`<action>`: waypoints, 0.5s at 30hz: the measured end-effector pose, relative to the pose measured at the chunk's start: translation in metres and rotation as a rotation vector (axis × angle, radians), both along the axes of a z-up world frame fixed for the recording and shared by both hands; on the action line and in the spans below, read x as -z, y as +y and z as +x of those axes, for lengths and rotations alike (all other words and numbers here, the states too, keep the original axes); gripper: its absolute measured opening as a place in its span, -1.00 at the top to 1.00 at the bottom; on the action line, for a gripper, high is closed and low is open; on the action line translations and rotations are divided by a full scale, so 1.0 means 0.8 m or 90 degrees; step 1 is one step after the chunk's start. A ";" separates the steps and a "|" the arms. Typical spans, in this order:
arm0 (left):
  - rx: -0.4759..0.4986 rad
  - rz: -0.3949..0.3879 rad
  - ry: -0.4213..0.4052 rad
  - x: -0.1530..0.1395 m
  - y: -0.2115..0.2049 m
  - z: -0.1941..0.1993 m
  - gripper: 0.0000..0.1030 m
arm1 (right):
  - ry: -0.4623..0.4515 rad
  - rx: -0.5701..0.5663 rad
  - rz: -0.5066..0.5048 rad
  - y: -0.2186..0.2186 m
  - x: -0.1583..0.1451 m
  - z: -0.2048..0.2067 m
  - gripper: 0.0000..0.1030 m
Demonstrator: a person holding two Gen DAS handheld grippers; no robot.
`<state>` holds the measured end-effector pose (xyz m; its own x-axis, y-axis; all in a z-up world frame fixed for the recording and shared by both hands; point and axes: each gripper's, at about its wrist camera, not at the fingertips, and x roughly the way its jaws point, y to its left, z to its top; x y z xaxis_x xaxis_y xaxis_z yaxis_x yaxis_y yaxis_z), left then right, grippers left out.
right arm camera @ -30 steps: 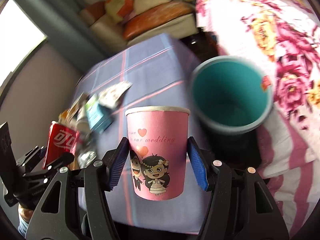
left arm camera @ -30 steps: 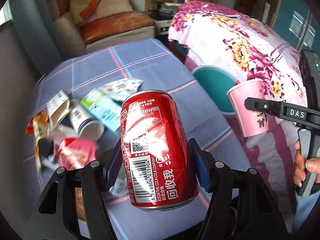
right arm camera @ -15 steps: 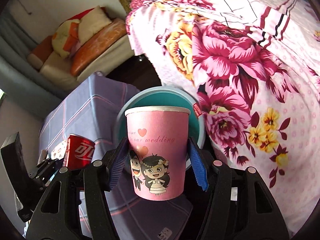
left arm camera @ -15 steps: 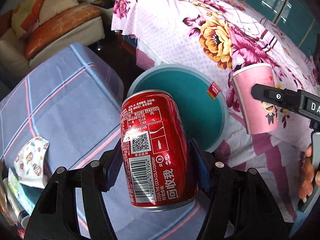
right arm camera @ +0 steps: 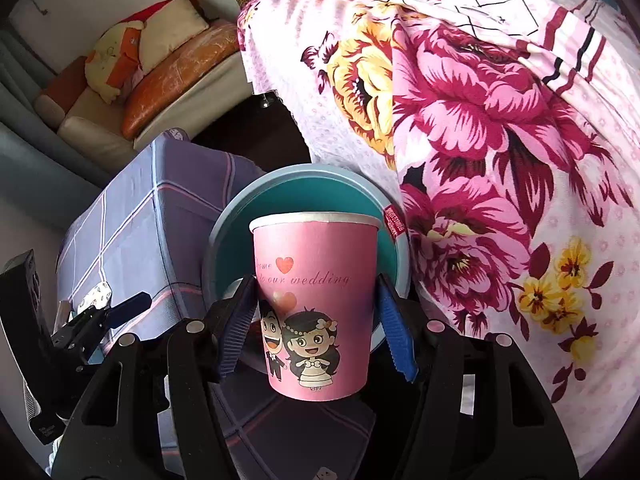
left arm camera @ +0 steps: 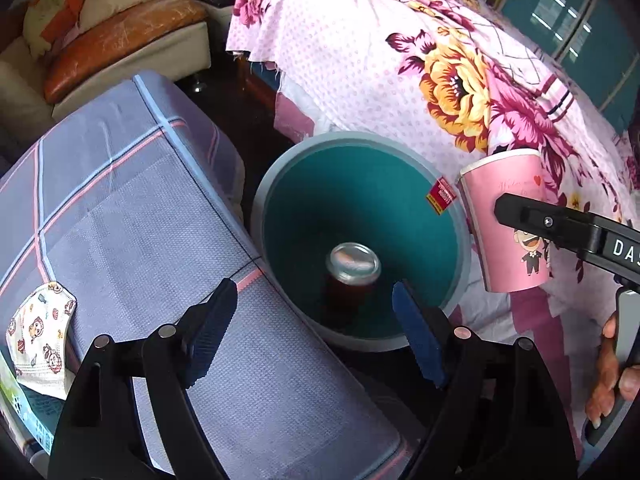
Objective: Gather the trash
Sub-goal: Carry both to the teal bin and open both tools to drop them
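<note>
My left gripper [left arm camera: 316, 332] is open and empty, above the near rim of a teal trash bin [left arm camera: 404, 168]. A red cola can [left arm camera: 352, 276] stands upright on the bin's bottom. My right gripper [right arm camera: 316, 328] is shut on a pink paper cup [right arm camera: 316, 300] with a cartoon wedding couple, held upright over the bin [right arm camera: 304, 174]. The cup [left arm camera: 508, 232] and the right gripper also show in the left wrist view, just right of the bin. The left gripper [right arm camera: 104, 312] shows at the left of the right wrist view.
A table with a blue checked cloth [left arm camera: 132, 208] stands left of the bin, with a printed face mask [left arm camera: 40, 332] and a carton at its left edge. A bed with a pink flowered cover [left arm camera: 440, 60] is right of the bin. A sofa with cushions [left arm camera: 112, 36] stands behind.
My left gripper has opened and let go of the cola can, which now stands in the bin. The right gripper has brought the pink cup closer over the bin.
</note>
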<state>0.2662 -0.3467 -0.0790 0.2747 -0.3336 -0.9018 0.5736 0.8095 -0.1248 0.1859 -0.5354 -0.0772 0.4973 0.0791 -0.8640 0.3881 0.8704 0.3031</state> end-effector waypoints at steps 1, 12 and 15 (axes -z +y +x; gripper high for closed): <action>-0.004 -0.002 -0.003 -0.003 0.005 -0.001 -0.58 | 0.000 -0.003 0.000 0.002 0.000 0.001 -0.12; -0.058 -0.023 -0.014 -0.022 0.066 -0.005 -0.80 | 0.027 -0.022 0.011 0.027 0.011 0.016 -0.34; -0.065 -0.032 -0.008 -0.026 0.077 -0.007 -0.80 | 0.028 -0.025 0.003 0.037 0.008 0.016 -0.42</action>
<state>0.2603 -0.2849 -0.0581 0.3210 -0.3475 -0.8810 0.4897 0.8572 -0.1596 0.1987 -0.5060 -0.0833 0.4553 0.1020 -0.8845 0.3674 0.8834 0.2909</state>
